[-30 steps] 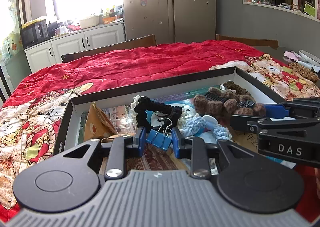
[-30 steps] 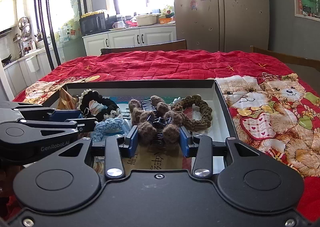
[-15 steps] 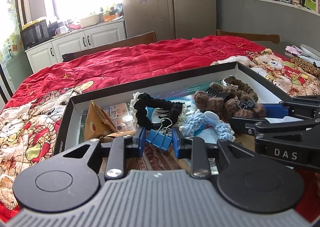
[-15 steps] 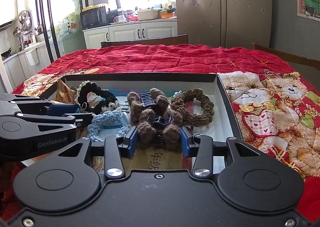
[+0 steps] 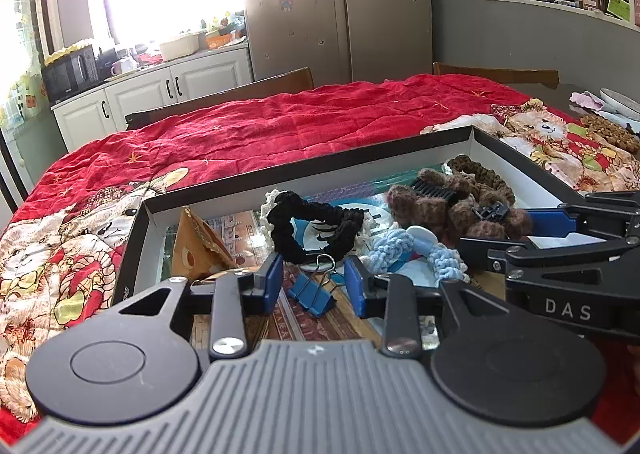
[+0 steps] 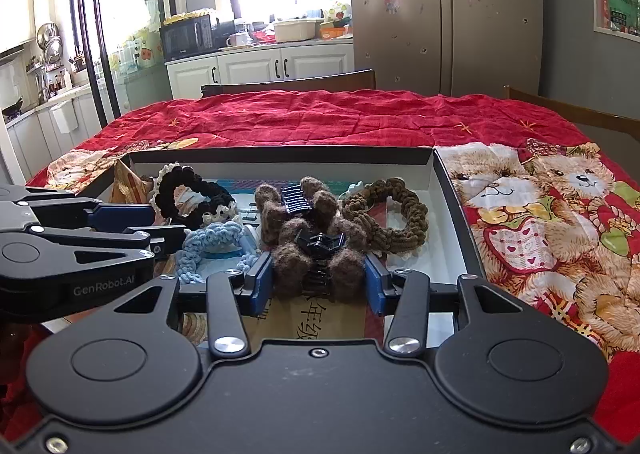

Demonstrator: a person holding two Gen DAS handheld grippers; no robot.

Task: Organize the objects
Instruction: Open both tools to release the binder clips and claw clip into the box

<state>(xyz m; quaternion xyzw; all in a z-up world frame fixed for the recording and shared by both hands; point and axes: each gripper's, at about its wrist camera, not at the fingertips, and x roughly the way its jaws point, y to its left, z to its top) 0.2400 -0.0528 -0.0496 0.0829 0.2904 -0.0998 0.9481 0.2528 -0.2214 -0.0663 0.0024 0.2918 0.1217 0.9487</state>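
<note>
Here, both grippers work inside one shallow black-walled box [image 6: 448,189] that sits on a red bear-print cloth [image 6: 540,213] covering the table. The right gripper [image 6: 318,278] has its blue pads against the two sides of a brown fuzzy hair claw [image 6: 316,254]; the jaws stand at a medium gap, filled by the claw, so it appears gripped, though the pictures do not show whether it is lifted clear of the box floor. A side grip on the fuzzy lobes is a sensible choice, since the soft cover gives the pads friction and keeps them off the black plastic teeth. The left gripper [image 5: 314,284] is partly open, its pads on either side of a blue binder clip [image 5: 310,294] but not touching it; the clip lies on the box floor between them, wire handles pointing away. This placement suggests the clip is the left gripper's next target. Just beyond it lie a black scrunchie [image 5: 316,225] and a light-blue knitted hair tie [image 5: 412,250]; a second brown fuzzy claw [image 6: 296,201] and a brown braided hair tie [image 6: 388,213] rest farther in, toward the right wall. The items crowd and overlap, so lifting the held claw may drag its neighbour. The two grippers sit close side by side, so any lift should keep them from colliding.
</note>
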